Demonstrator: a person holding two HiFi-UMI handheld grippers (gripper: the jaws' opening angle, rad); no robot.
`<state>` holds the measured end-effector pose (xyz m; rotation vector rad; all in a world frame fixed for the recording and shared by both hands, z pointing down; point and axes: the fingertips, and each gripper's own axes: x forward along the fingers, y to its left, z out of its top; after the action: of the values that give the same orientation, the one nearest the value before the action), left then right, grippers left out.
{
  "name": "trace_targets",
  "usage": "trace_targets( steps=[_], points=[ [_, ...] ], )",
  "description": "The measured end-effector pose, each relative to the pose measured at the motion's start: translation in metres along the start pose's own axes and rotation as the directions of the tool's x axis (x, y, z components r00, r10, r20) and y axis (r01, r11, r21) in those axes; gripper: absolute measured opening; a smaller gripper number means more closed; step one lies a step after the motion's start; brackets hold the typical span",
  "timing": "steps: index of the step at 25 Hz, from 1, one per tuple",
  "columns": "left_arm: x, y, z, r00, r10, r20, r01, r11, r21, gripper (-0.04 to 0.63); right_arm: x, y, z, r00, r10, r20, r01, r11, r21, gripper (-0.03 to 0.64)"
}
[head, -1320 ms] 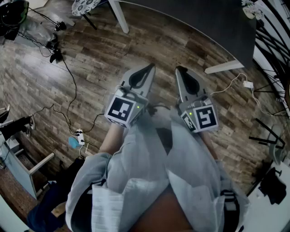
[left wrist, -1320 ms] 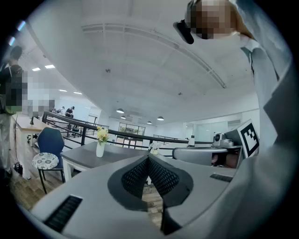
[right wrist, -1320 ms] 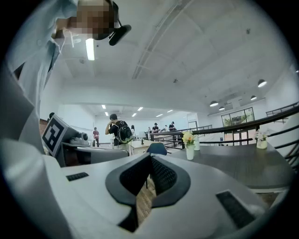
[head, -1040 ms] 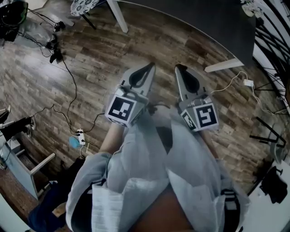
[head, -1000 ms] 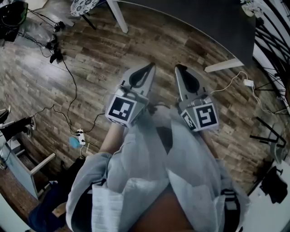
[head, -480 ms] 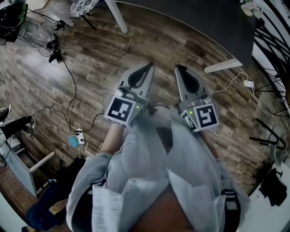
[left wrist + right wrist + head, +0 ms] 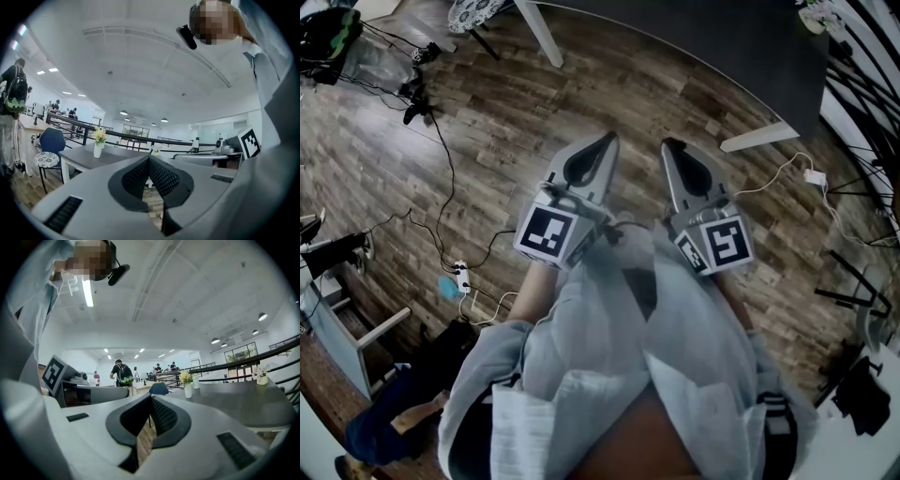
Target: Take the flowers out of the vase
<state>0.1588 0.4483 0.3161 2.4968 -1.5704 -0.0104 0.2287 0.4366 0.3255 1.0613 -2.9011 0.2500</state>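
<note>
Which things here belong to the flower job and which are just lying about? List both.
For the job:
- flowers
- white vase on the dark table
- left gripper and right gripper, both shut and empty

Lying about:
- floor cables
- power strip
- blue chair
- second vase, farther along the table

Left gripper and right gripper sit side by side over the wood floor, fingers closed, nothing between them. Dark counter lies along the top, beyond both tips. Cables and power strip are on the floor at left.
</note>
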Motion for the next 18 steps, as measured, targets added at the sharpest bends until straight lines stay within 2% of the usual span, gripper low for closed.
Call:
trace_targets(
  steps=[7,14,18],
  points=[
    [0.01,-0.008,-0.006,1.0,-0.002,-0.019,0.002,1.0,0.019,0.002,-0.006,-0.013,-0.007,1.0,-0.004,-0.007,0.004,1.0,0.026,0.002],
    [0.03,0.009,-0.006,1.0,-0.028,-0.009,0.028,0.999,0.016,0.002,0.014,-0.022,-0.004,0.999,-0.018,0.028,0.018,1.0,0.017,0.002],
    [0.054,0.024,0.002,0.998,-0.057,-0.003,0.057,0.998,0.029,0.002,0.032,-0.037,-0.003,0.999,-0.045,0.006,0.045,0.999,0.009,0.002]
  ],
)
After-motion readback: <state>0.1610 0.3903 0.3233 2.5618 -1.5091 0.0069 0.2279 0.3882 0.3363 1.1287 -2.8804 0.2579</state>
